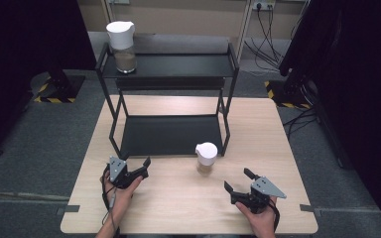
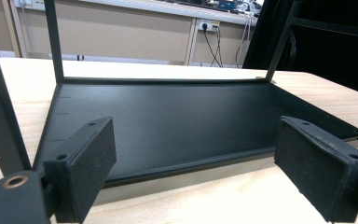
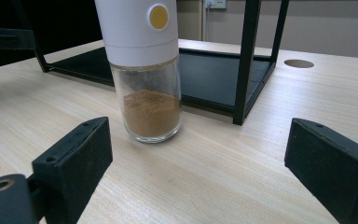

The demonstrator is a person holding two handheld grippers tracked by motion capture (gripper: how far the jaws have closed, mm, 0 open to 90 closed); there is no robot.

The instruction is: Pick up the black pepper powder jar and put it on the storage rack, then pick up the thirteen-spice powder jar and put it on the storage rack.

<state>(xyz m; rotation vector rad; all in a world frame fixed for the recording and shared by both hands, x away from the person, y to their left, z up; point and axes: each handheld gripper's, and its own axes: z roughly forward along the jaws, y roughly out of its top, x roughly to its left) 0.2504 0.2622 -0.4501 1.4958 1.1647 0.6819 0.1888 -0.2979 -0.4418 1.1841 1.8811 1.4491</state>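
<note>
Claws [image 1: 138, 165] [image 1: 238, 179] low, wide, facing rack [image 1: 171, 135]

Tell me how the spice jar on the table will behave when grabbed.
The spice jar looks rigid: glass below, smooth white cap above, so probably slippery and breakable. Tall on a narrow base and only part-filled with brown powder, it may tip if pushed high. Round sides would likely roll.

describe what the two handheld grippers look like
Both the left gripper and the right gripper are black, each with two flat rectangular jaws and a grey three-cornered plate on top. A dark cable trails from each beside the person's bare forearm.
</note>
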